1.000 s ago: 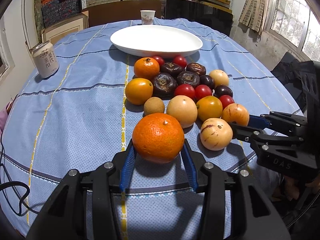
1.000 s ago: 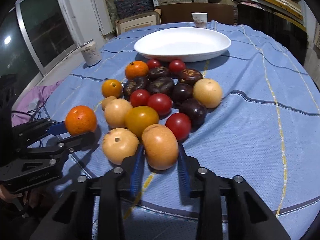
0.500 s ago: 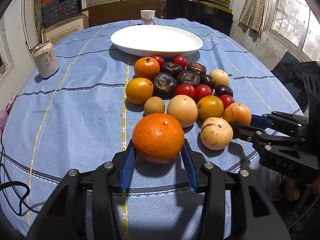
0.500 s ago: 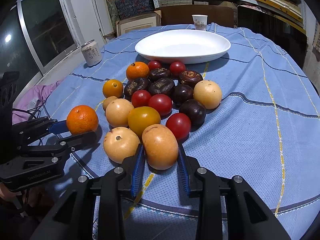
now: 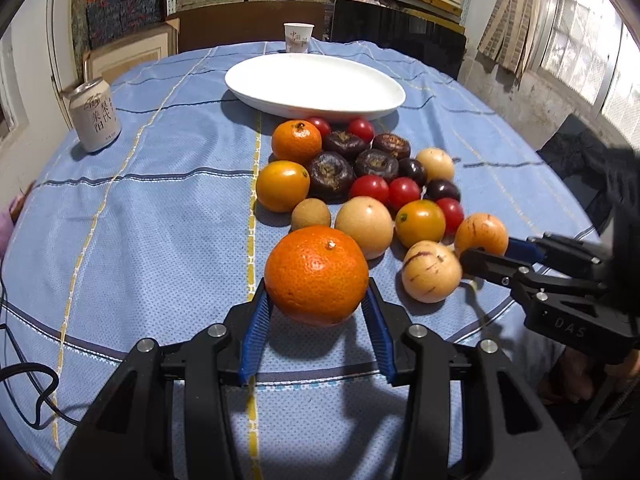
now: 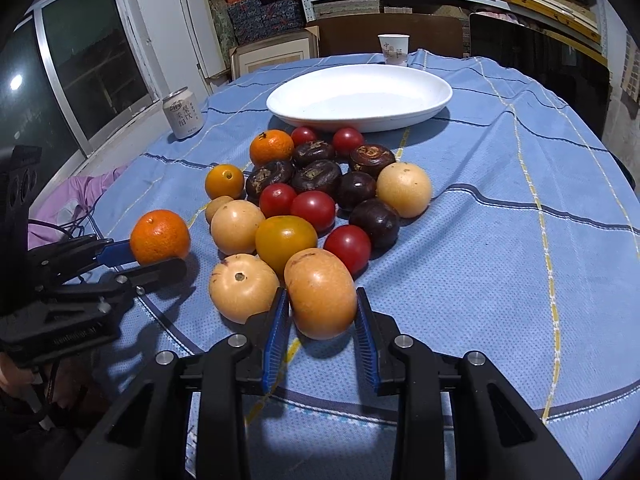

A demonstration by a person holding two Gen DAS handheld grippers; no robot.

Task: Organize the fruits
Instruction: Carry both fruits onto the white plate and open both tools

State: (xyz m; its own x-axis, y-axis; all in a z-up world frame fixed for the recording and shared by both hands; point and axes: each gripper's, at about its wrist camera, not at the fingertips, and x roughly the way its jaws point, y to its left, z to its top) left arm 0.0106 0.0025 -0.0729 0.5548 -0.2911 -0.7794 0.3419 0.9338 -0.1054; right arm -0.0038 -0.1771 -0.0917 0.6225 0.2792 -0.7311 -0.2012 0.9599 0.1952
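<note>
A heap of fruit lies on the blue checked tablecloth in front of a white oval plate (image 5: 316,84), which is empty; the plate also shows in the right wrist view (image 6: 360,98). My left gripper (image 5: 316,304) is shut on a large orange tangerine (image 5: 316,274), seen from the right wrist view too (image 6: 160,236). My right gripper (image 6: 322,312) is shut on a tan oval fruit (image 6: 320,292), seen in the left wrist view (image 5: 480,234). Both fruits are raised slightly off the cloth. Red tomatoes, dark brown fruits, yellow and tan fruits make up the heap (image 6: 316,188).
A drink can (image 5: 95,120) stands at the left of the table, also in the right wrist view (image 6: 183,112). A paper cup (image 5: 298,38) stands behind the plate. A black cable (image 5: 28,392) hangs at the near left edge. Shelves and boxes fill the background.
Both grippers have risen slightly with their fruits held. The heap looks a little farther below; nothing else has moved.
</note>
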